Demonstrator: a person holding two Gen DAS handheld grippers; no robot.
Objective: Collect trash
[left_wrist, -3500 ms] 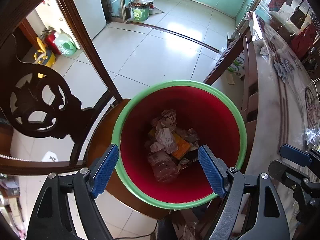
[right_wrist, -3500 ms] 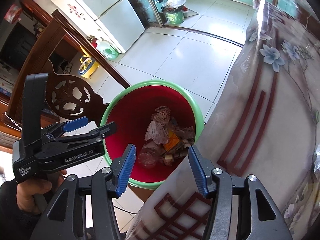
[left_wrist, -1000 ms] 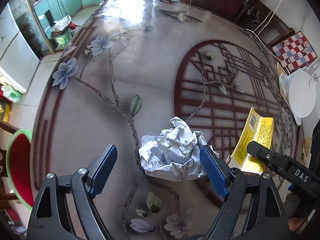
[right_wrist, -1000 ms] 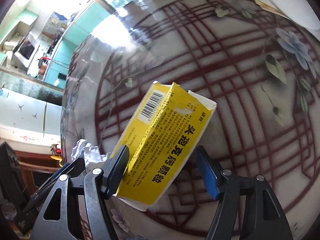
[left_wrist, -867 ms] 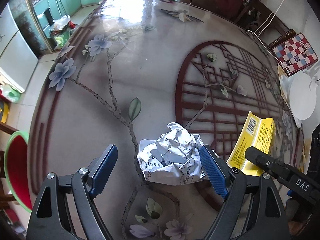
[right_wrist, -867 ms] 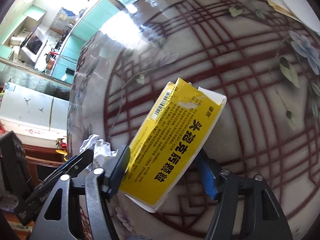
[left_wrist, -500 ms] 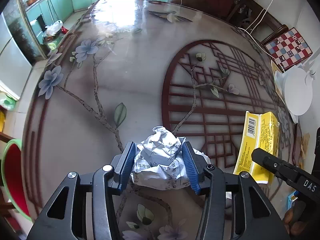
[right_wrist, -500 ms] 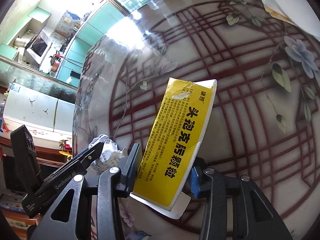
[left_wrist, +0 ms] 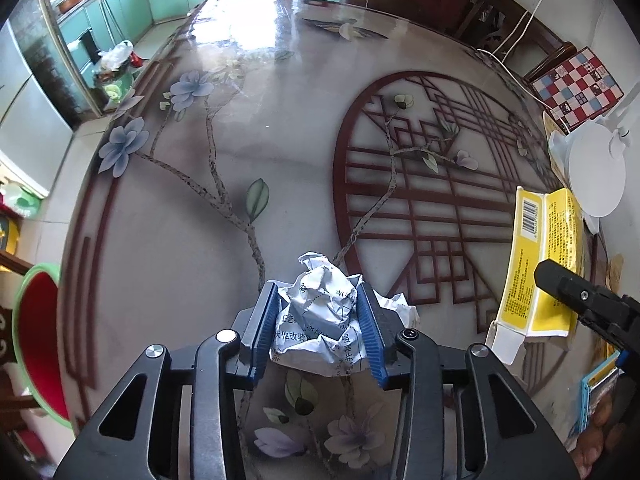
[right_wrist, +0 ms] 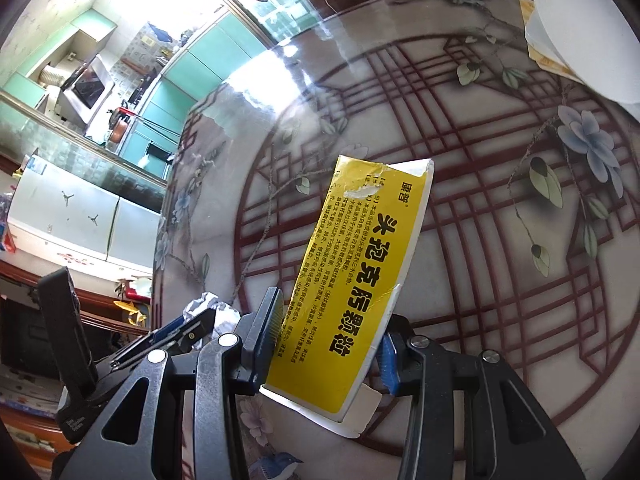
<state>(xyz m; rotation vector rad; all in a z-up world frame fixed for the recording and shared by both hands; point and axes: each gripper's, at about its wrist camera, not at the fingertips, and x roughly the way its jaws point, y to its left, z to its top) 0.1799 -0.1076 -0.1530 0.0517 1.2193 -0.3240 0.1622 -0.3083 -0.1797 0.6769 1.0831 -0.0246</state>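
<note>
My left gripper (left_wrist: 320,320) is shut on a crumpled ball of printed white paper (left_wrist: 320,316) just above the flowered table top. My right gripper (right_wrist: 328,340) is shut on a flattened yellow medicine box (right_wrist: 360,276) with black Chinese print, tilted up off the table. The yellow box also shows in the left wrist view (left_wrist: 540,264), at the right, with the right gripper's body in front of it. The paper ball shows in the right wrist view (right_wrist: 208,304), behind the left gripper. A red bin with a green rim (left_wrist: 36,344) stands beyond the table's left edge.
The table (left_wrist: 280,128) has a glossy painted top with blue flowers and a red lattice circle. A white round lamp base (left_wrist: 596,172) and a checkered board (left_wrist: 576,88) sit at the far right. A blue-edged packet (left_wrist: 600,392) lies at the near right edge.
Both grippers have closed: the left on the paper ball, the right on the yellow box. The box has swung upright and lifted a little. Earlier both hung open over the red bin.
</note>
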